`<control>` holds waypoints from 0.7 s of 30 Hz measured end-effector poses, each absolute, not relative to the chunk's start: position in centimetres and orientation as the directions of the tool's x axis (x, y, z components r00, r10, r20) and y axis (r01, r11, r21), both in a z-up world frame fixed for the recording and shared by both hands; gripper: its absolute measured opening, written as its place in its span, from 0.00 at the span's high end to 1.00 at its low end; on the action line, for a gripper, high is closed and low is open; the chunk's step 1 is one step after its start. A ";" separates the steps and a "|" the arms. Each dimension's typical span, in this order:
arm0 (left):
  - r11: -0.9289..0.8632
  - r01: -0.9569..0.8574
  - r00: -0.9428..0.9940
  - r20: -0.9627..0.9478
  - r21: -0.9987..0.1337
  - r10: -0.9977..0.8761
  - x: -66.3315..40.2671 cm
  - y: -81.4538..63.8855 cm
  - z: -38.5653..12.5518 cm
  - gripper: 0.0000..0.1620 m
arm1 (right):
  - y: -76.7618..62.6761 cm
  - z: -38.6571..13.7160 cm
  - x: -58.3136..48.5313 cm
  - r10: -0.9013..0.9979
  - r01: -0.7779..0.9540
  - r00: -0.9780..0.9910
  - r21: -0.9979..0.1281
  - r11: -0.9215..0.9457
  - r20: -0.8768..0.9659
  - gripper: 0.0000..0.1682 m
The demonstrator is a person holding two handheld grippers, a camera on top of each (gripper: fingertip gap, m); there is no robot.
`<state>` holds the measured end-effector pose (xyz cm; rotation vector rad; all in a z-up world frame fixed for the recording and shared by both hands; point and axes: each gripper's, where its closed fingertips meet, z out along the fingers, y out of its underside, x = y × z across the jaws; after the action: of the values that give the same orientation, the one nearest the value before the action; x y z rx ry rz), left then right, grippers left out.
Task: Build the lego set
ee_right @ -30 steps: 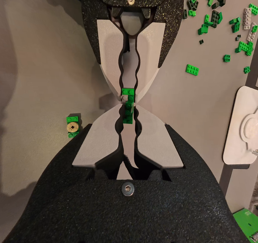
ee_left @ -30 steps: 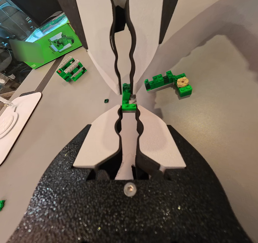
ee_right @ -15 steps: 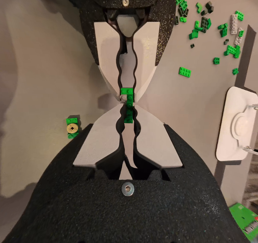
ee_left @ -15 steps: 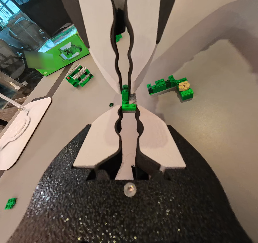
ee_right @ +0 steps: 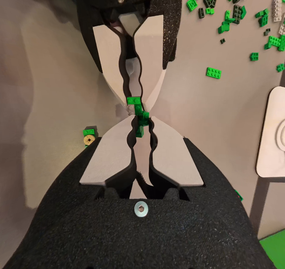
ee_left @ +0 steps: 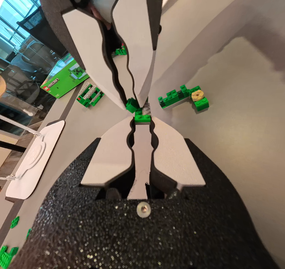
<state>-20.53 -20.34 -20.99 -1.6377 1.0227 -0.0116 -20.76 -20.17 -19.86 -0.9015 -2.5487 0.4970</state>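
Left wrist view: the left hand-held gripper point(ee_left: 142, 117) and right hand-held gripper point(ee_right: 142, 123) meet tip to tip above the desk point(ee_left: 231, 153), both clenched on one small green lego assembly point(ee_left: 141, 112); a green wall section point(ee_left: 183, 98) lies at 2 o'clock.

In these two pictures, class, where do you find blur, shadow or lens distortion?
Left wrist view: wide-angle bending curves the grey table; a soft shadow arcs across its top right; the green cardboard box looks slightly soft. Right wrist view: the scattered loose green bricks are smeared; a broad shadow darkens the left side.

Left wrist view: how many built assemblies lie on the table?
2: a grey-striped assembly by the green box, an L-shaped assembly with a tan stud at right; more may be hidden.
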 end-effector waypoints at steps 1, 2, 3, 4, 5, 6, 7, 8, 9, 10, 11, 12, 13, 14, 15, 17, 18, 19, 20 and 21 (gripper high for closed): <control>0.030 -0.609 0.614 -0.495 -0.793 -0.614 -20.5 -20.4 -21.0 0.90 | -20.2 -19.9 -20.7 0.658 0.522 -0.718 -0.449 0.725 0.227 0.92; 0.029 -0.609 0.612 -0.493 -0.792 -0.618 -20.4 -20.4 -21.1 0.90 | -20.2 -20.0 -20.6 0.659 0.527 -0.721 -0.446 0.723 0.215 0.92; 0.021 -0.605 0.616 -0.485 -0.796 -0.620 -20.4 -20.3 -21.2 0.90 | -20.2 -20.0 -20.5 0.656 0.527 -0.723 -0.441 0.727 0.216 0.93; 0.006 -0.603 0.626 -0.477 -0.798 -0.617 -20.6 -20.2 -21.3 0.90 | -20.1 -20.0 -20.5 0.647 0.519 -0.728 -0.433 0.737 0.228 0.93; -0.007 -0.602 0.632 -0.472 -0.798 -0.615 -20.7 -20.1 -21.4 0.90 | -20.0 -20.0 -20.5 0.637 0.510 -0.731 -0.425 0.748 0.243 0.93; -0.019 -0.600 0.637 -0.463 -0.800 -0.617 -20.8 -20.0 -21.6 0.90 | -20.0 -20.0 -20.5 0.628 0.501 -0.734 -0.416 0.758 0.259 0.93; -0.030 -0.595 0.643 -0.453 -0.803 -0.617 -20.9 -20.0 -21.7 0.90 | -19.9 -19.9 -20.5 0.619 0.493 -0.735 -0.410 0.768 0.277 0.93; -0.047 -0.588 0.652 -0.439 -0.807 -0.618 -21.0 -19.9 -21.8 0.90 | -19.8 -19.9 -20.5 0.615 0.486 -0.732 -0.406 0.774 0.295 0.93; -0.070 -0.580 0.661 -0.419 -0.811 -0.623 -21.1 -19.8 -22.0 0.90 | -19.6 -19.8 -20.6 0.615 0.485 -0.725 -0.404 0.775 0.310 0.93; -0.100 -0.569 0.671 -0.391 -0.816 -0.630 -21.2 -19.8 -22.3 0.90 | -19.4 -19.8 -20.7 0.619 0.488 -0.716 -0.404 0.774 0.322 0.93; -0.135 -0.555 0.682 -0.356 -0.821 -0.639 -21.3 -19.8 -22.7 0.90 | -19.1 -19.7 -20.7 0.628 0.493 -0.704 -0.407 0.769 0.331 0.93; -0.172 -0.538 0.693 -0.316 -0.825 -0.648 -21.4 -19.7 -23.0 0.90 | -18.7 -19.7 -20.8 0.639 0.502 -0.689 -0.412 0.761 0.341 0.93; -0.206 -0.522 0.704 -0.282 -0.828 -0.651 -21.6 -19.7 -23.3 0.90 | -18.4 -19.7 -20.9 0.650 0.508 -0.674 -0.419 0.752 0.350 0.93; -0.244 -0.509 0.712 -0.245 -0.826 -0.658 -21.7 -19.8 -23.7 0.90 | -18.2 -19.8 -21.0 0.663 0.516 -0.661 -0.429 0.742 0.352 0.93; -0.289 -0.494 0.719 -0.198 -0.820 -0.666 -21.9 -19.9 -24.2 0.90 | -18.0 -20.0 -21.0 0.675 0.525 -0.652 -0.436 0.731 0.346 0.93; -0.364 -0.469 0.732 -0.123 -0.805 -0.670 -22.2 -20.1 -25.0 0.90 | -17.7 -20.5 -21.2 0.690 0.531 -0.635 -0.452 0.716 0.346 0.93; -0.369 -0.463 0.732 -0.113 -0.806 -0.672 -22.2 -20.1 -25.0 0.90 | -17.7 -20.7 -21.4 0.694 0.528 -0.629 -0.463 0.712 0.350 0.93; -0.378 -0.456 0.731 -0.096 -0.806 -0.676 -22.1 -20.2 -25.0 0.90 | -17.7 -20.9 -21.5 0.699 0.526 -0.625 -0.473 0.706 0.348 0.93; -0.394 -0.448 0.730 -0.074 -0.802 -0.679 -22.1 -20.3 -25.1 0.90 | -17.7 -21.1 -21.7 0.705 0.525 -0.619 -0.486 0.699 0.346 0.93; -0.417 -0.440 0.731 -0.047 -0.796 -0.681 -22.2 -20.5 -25.5 0.90 | -17.7 -21.2 -21.9 0.712 0.521 -0.613 -0.501 0.691 0.344 0.93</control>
<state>-22.18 -20.48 -25.48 -2.0777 0.8460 -0.3584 -21.94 -17.67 -21.20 -0.9454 -2.3756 0.4825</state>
